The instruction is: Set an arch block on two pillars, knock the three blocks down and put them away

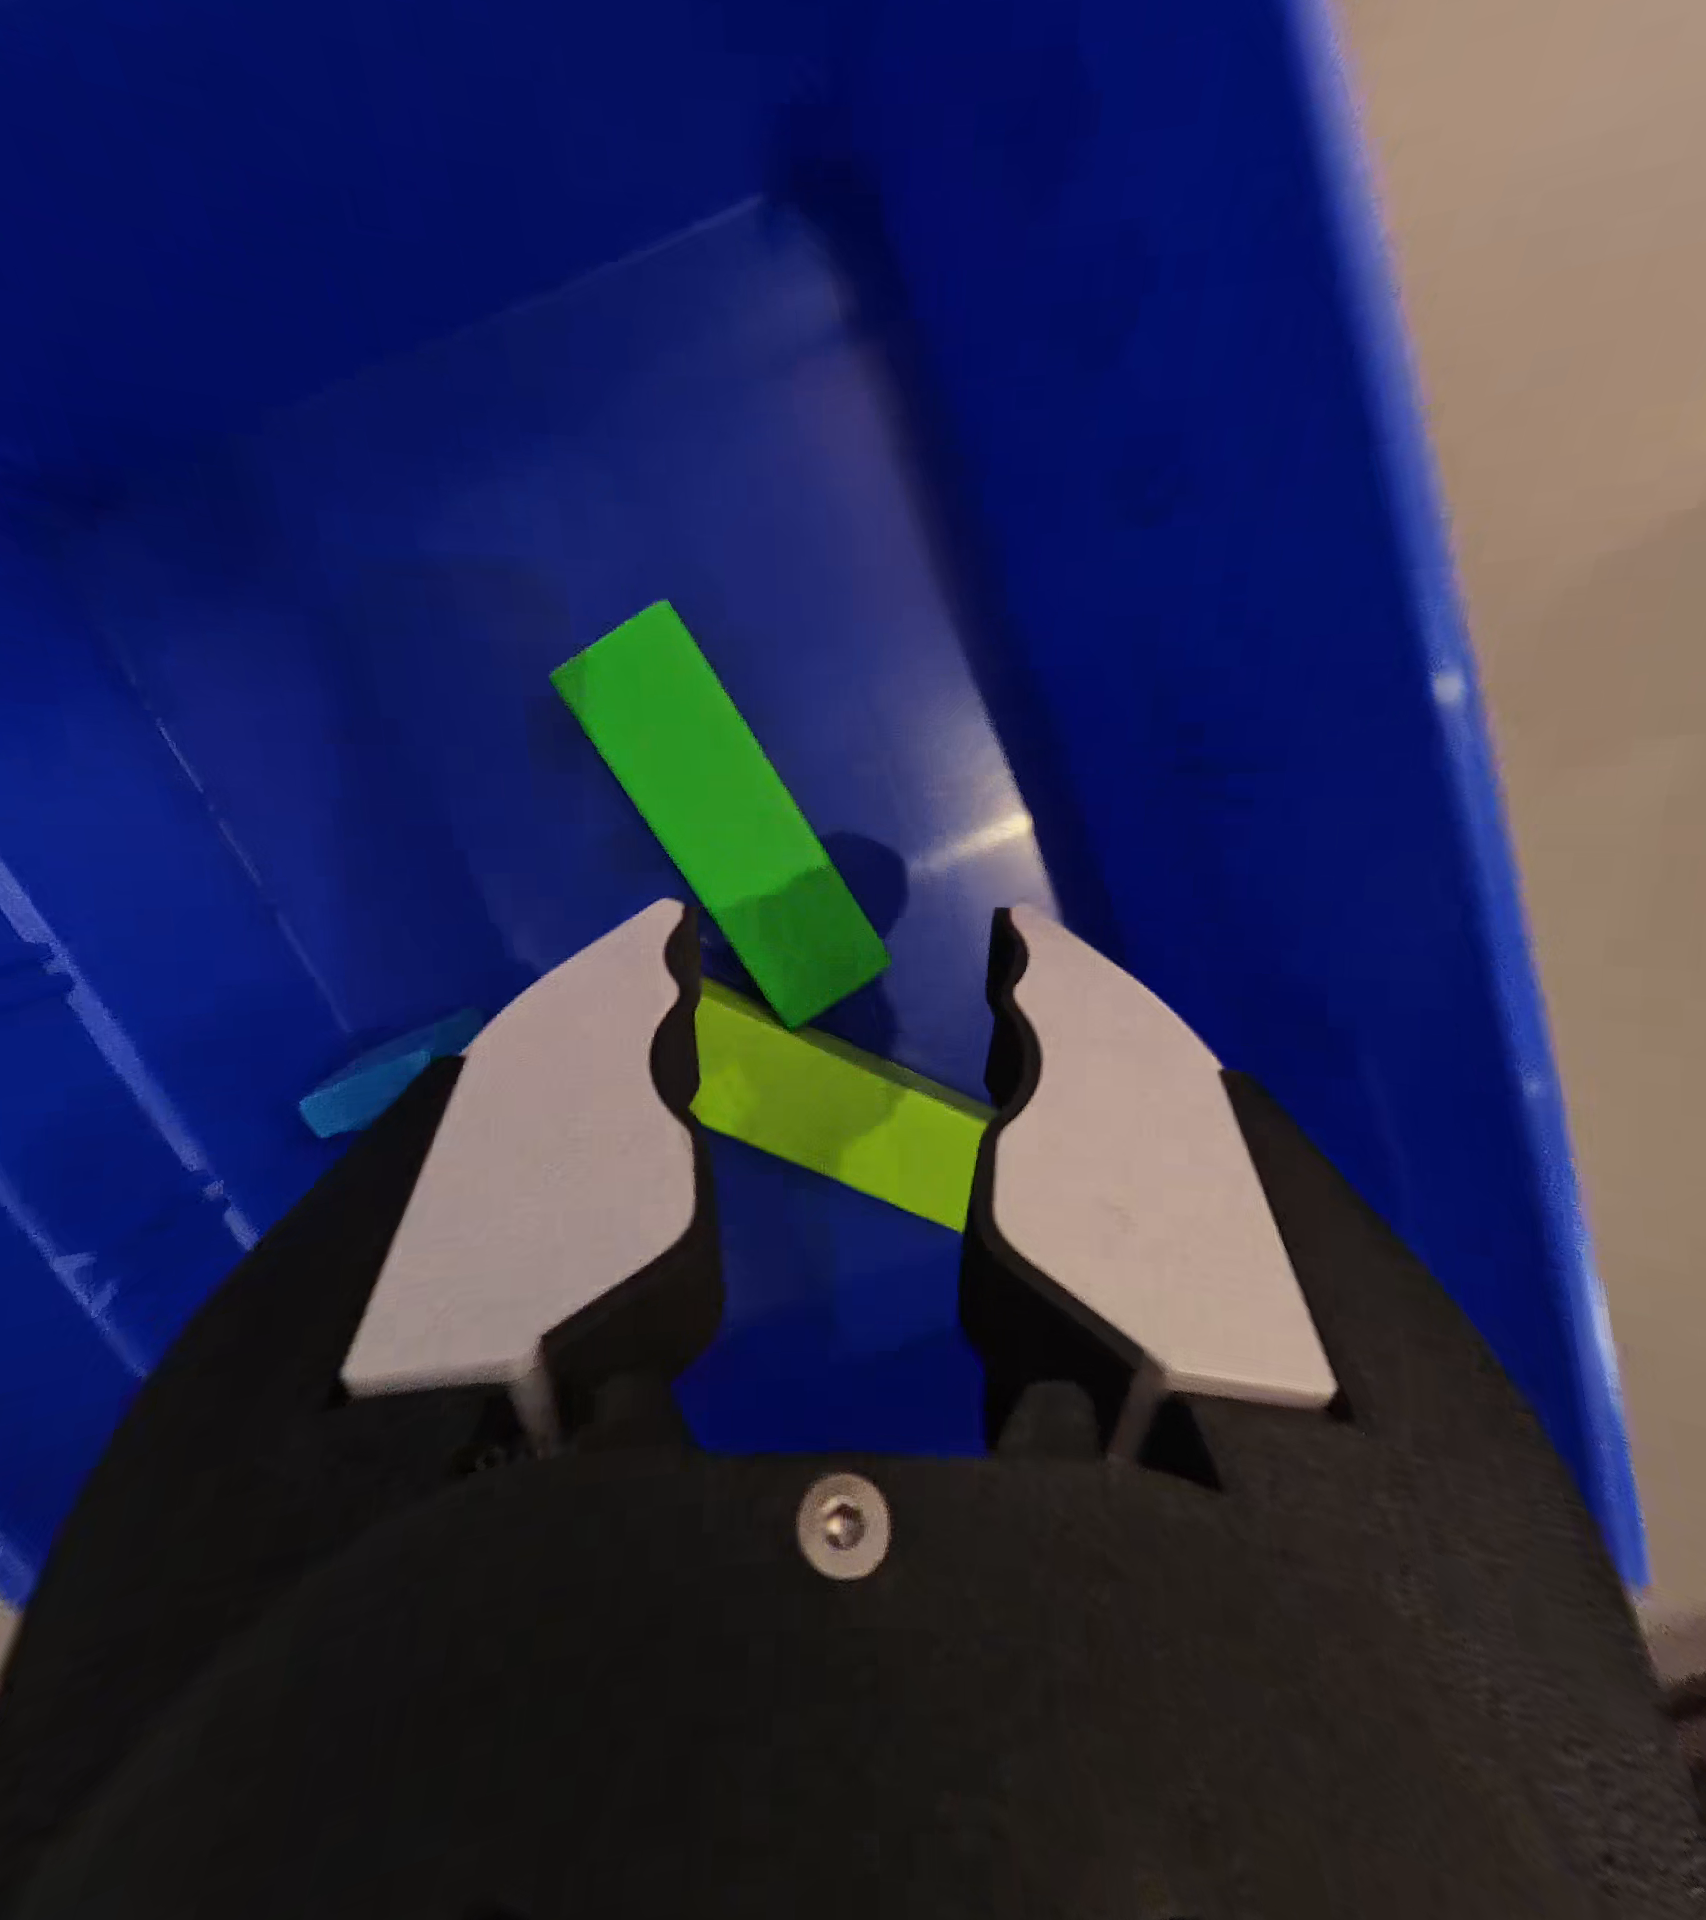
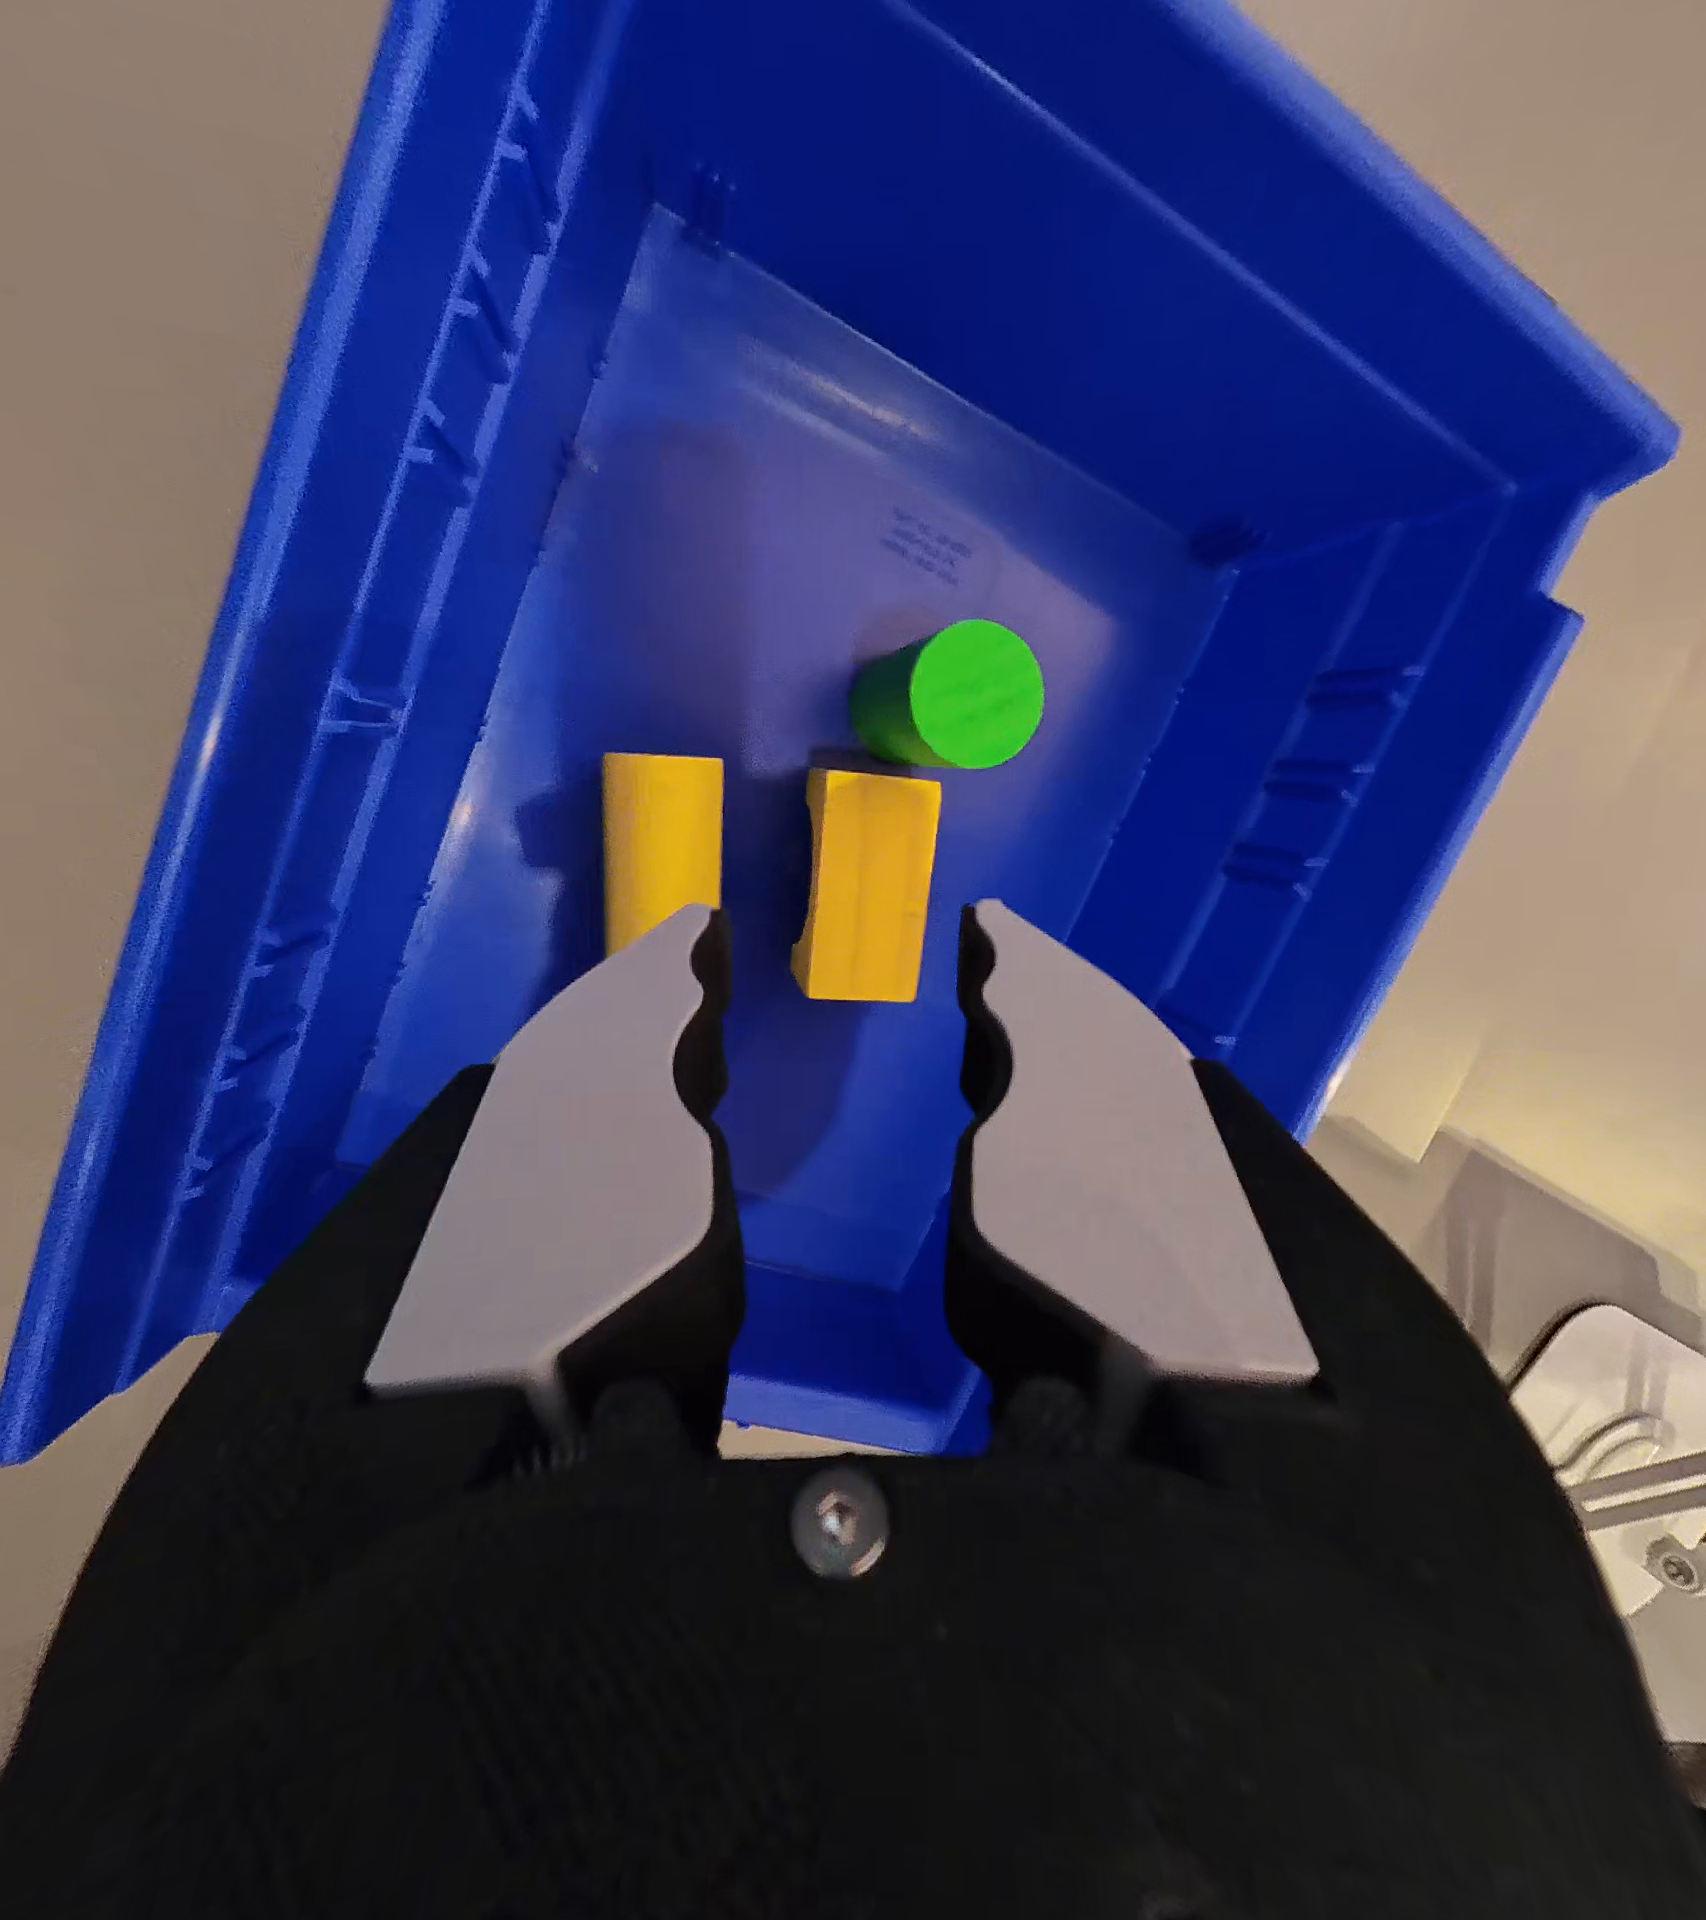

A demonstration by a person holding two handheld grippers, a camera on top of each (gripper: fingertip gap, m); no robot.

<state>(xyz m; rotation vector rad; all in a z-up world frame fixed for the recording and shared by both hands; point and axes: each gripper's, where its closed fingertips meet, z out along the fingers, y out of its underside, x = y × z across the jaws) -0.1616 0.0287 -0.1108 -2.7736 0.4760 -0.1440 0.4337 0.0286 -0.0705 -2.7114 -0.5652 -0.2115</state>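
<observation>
Your empty, parted right gripper (image 2: 841,914) hovers above a glossy blue bin (image 2: 392,727) holding a matte yellow arch block (image 2: 864,883), lengthwise away from you; your left gripper (image 1: 841,920) gapes over green slabs (image 1: 714,800).

Light: I see soft, warm, fairly dim light.
Glare: pale sheen on the bin floor (image 2: 828,447).
Shadows: small, beside the green cylinder (image 2: 948,694).
Blur: left view smeared, edges bowed.
</observation>
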